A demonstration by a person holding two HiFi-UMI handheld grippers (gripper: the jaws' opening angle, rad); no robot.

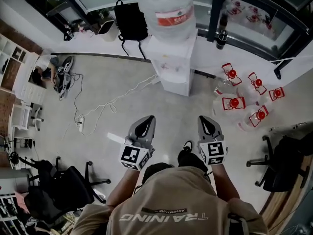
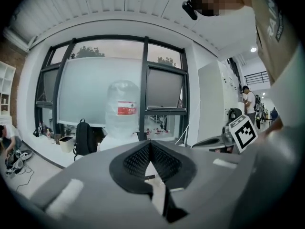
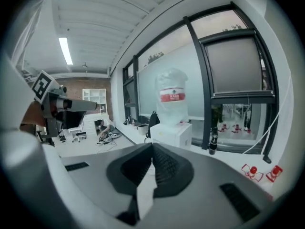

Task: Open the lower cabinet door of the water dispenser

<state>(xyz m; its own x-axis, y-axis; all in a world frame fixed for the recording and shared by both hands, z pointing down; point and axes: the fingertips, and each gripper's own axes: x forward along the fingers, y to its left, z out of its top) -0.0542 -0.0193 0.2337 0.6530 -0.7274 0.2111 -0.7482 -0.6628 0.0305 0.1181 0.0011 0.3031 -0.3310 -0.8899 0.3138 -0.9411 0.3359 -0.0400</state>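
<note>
The white water dispenser [image 1: 173, 62] stands against the window wall with a large clear bottle [image 1: 166, 6] on top. Its front face [image 1: 177, 82] shows steeply from above, and I cannot make out the lower door on it. Both grippers are held out level over the floor, well short of the dispenser. My left gripper [image 1: 146, 120] has its jaws together with nothing in them, and so does my right gripper [image 1: 206, 120]. In the left gripper view my left gripper [image 2: 149, 143] points at the bottle [image 2: 121, 109]. In the right gripper view my right gripper [image 3: 152, 145] points toward the dispenser [image 3: 174, 133].
A black backpack [image 1: 129, 21] leans on the sill left of the dispenser. Several empty red-capped bottles [image 1: 242, 99] lie on the floor to its right. A white cable and power strip [image 1: 81, 124] cross the floor. Office chairs [image 1: 68, 185] [image 1: 283, 165] stand on both sides. A person [image 1: 46, 70] sits at the far left.
</note>
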